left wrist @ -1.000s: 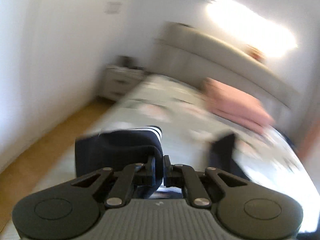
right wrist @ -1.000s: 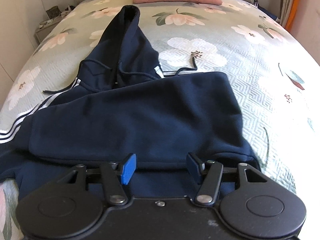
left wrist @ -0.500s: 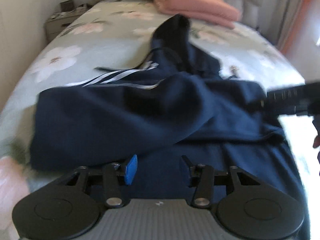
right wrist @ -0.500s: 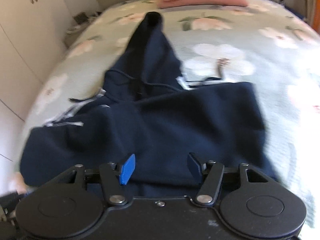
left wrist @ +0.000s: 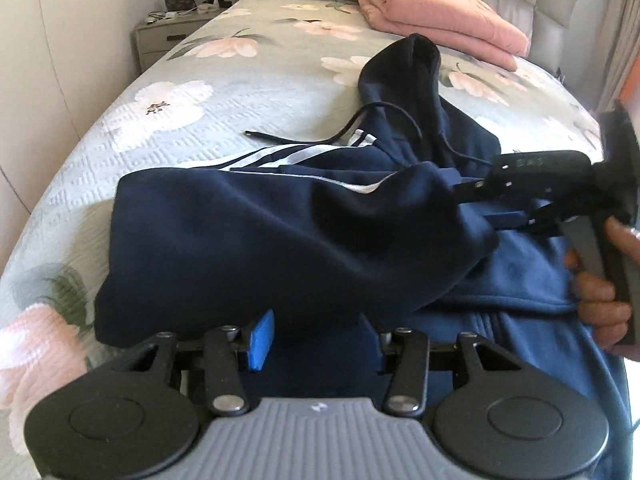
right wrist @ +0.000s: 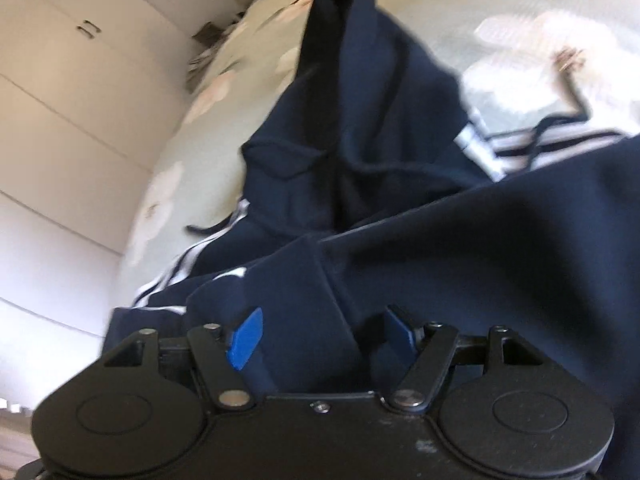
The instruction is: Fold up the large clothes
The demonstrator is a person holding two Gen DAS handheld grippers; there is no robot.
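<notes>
A navy hoodie [left wrist: 280, 240] with white sleeve stripes lies on the floral bed, its hood [left wrist: 404, 68] pointing to the headboard and a folded layer lying across its body. My left gripper [left wrist: 316, 340] is open and empty, low at the hoodie's near hem. My right gripper [right wrist: 320, 336] is open with a fold of the navy fabric [right wrist: 304, 300] between its blue pads, not clamped. In the left wrist view the right gripper [left wrist: 476, 200] reaches in from the right, held by a hand, at the folded layer's right edge.
The bed [left wrist: 168, 128] has a pale green floral cover. Folded pink blankets [left wrist: 440, 20] lie by the padded headboard. A nightstand [left wrist: 168, 36] stands at the far left. White wardrobe doors [right wrist: 60, 100] line the left side.
My left gripper, shut on the hoodie fabric one second ago, laid it down and opened. My right gripper moved left and down into the folded fabric.
</notes>
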